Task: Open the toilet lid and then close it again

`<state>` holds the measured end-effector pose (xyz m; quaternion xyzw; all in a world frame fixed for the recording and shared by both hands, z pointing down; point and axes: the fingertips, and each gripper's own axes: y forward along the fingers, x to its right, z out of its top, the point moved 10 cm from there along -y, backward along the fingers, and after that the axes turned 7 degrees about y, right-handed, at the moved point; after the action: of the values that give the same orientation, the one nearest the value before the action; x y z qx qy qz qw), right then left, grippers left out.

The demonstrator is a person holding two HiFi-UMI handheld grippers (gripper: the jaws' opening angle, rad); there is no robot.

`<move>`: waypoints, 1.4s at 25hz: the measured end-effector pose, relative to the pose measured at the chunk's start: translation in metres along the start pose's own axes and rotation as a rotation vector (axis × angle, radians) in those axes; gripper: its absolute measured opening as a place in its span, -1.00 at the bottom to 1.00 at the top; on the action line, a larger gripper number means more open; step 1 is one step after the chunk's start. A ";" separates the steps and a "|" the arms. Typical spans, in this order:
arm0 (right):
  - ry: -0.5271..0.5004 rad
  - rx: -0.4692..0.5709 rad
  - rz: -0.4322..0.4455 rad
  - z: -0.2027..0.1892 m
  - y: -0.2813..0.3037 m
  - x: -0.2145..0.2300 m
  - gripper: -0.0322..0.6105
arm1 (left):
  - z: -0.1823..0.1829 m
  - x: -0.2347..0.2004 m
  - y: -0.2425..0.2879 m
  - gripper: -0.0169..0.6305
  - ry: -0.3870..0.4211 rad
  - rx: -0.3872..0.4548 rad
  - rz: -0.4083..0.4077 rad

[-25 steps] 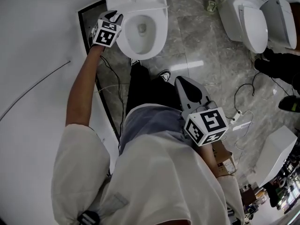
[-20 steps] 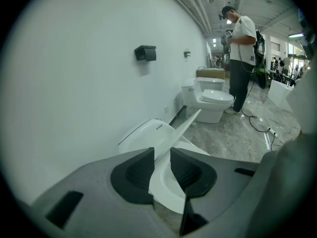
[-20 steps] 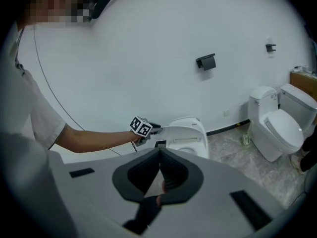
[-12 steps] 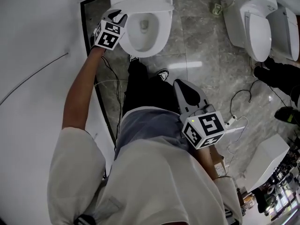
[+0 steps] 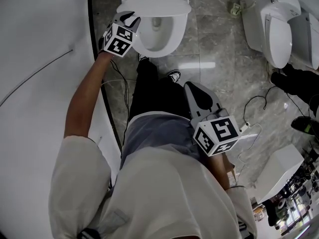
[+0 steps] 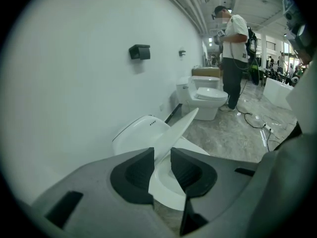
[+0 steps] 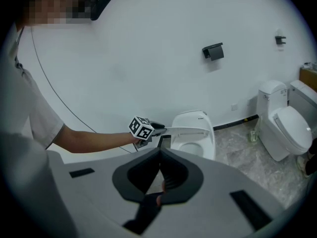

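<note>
Head view: the left tool (image 5: pixel 128 20) reaches to the left edge of the lid (image 5: pixel 155 5), which stands part-way down over the toilet (image 5: pixel 165 44) at the top of the picture, beside the white wall (image 5: pixel 40 59). The right tool (image 5: pixel 193 88) hangs in front of the person's body, well apart from the toilet, over the grey floor (image 5: pixel 224 39).

Left gripper view: the jaws stand a little apart and are clamped on the lid's thin edge, which runs up between the two dark pads (image 6: pixel 132 175). The lid is white, tilted, and slants away over the open bowl.

Right gripper view: the jaws are together, their tips touching, with nothing between them. Beyond them the left tool holds the lid by its near edge. From here the lid looks almost level, raised above the seat, with the bowl showing below it.
</note>
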<state>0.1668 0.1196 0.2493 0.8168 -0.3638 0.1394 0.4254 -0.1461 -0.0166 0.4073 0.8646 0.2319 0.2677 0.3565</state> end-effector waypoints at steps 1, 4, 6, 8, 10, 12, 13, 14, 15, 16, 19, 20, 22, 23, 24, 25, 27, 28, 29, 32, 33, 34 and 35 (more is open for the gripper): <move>0.001 -0.002 0.000 0.000 0.001 0.000 -0.87 | -0.002 0.002 0.000 -0.68 0.004 0.000 -0.007; 0.006 -0.005 -0.001 0.001 0.006 0.000 -0.87 | -0.008 0.008 0.000 -0.67 0.015 0.003 -0.027; 0.007 -0.007 -0.001 0.001 0.010 0.000 -0.87 | -0.013 0.011 0.001 -0.67 0.021 0.010 -0.030; 0.009 -0.009 -0.002 0.000 0.015 -0.002 -0.87 | -0.017 0.013 0.001 -0.67 0.024 0.017 -0.030; 0.010 -0.011 -0.002 0.000 0.018 -0.004 -0.87 | -0.020 0.014 0.001 -0.67 0.029 0.021 -0.032; 0.013 -0.015 -0.001 0.001 0.021 -0.004 -0.87 | -0.022 0.015 0.001 -0.67 0.037 0.026 -0.036; 0.016 -0.019 -0.001 0.001 0.022 -0.004 -0.87 | -0.023 0.016 0.000 -0.67 0.040 0.029 -0.037; 0.019 -0.022 -0.002 0.001 0.023 -0.003 -0.87 | -0.025 0.017 0.000 -0.67 0.043 0.030 -0.038; 0.022 -0.024 -0.004 0.001 0.024 -0.002 -0.87 | -0.026 0.019 0.000 -0.67 0.045 0.030 -0.040; 0.024 -0.026 -0.004 0.000 0.025 -0.002 -0.87 | -0.028 0.021 0.000 -0.67 0.047 0.029 -0.041; 0.024 -0.031 -0.005 -0.001 0.026 -0.001 -0.87 | -0.034 0.029 0.000 -0.67 0.054 0.024 -0.049; 0.024 -0.032 -0.006 -0.002 0.027 -0.001 -0.87 | -0.035 0.030 0.000 -0.67 0.057 0.022 -0.051; 0.027 -0.034 -0.010 -0.002 0.028 0.000 -0.87 | -0.038 0.034 -0.001 -0.67 0.064 0.019 -0.054; 0.029 -0.035 -0.011 -0.002 0.028 0.001 -0.87 | -0.040 0.036 -0.001 -0.67 0.067 0.017 -0.056; 0.031 -0.035 -0.013 -0.002 0.028 0.002 -0.87 | -0.041 0.038 0.000 -0.67 0.069 0.014 -0.058; 0.031 -0.035 -0.013 -0.002 0.028 0.002 -0.87 | -0.042 0.041 0.000 -0.67 0.071 0.012 -0.060; 0.028 -0.036 -0.015 -0.003 0.029 0.003 -0.87 | -0.046 0.045 0.002 -0.66 0.072 0.007 -0.064; 0.027 -0.037 -0.017 -0.004 0.030 0.004 -0.87 | -0.048 0.047 0.003 -0.66 0.074 0.005 -0.066; 0.028 -0.037 -0.019 -0.005 0.030 0.005 -0.87 | -0.050 0.050 0.003 -0.66 0.078 0.001 -0.069; 0.034 -0.042 -0.026 -0.008 0.030 0.007 -0.87 | -0.056 0.057 0.004 -0.66 0.086 -0.014 -0.077; 0.034 -0.044 -0.030 -0.009 0.028 0.009 -0.87 | -0.057 0.060 0.005 -0.66 0.088 -0.017 -0.077; 0.034 -0.045 -0.034 -0.009 0.027 0.010 -0.87 | -0.058 0.062 0.005 -0.66 0.091 -0.019 -0.077; 0.034 -0.047 -0.038 -0.010 0.027 0.011 -0.87 | -0.059 0.065 0.006 -0.66 0.096 -0.020 -0.076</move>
<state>0.1565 0.1121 0.2772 0.8109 -0.3441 0.1365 0.4533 -0.1335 0.0472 0.4666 0.8377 0.2785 0.2975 0.3637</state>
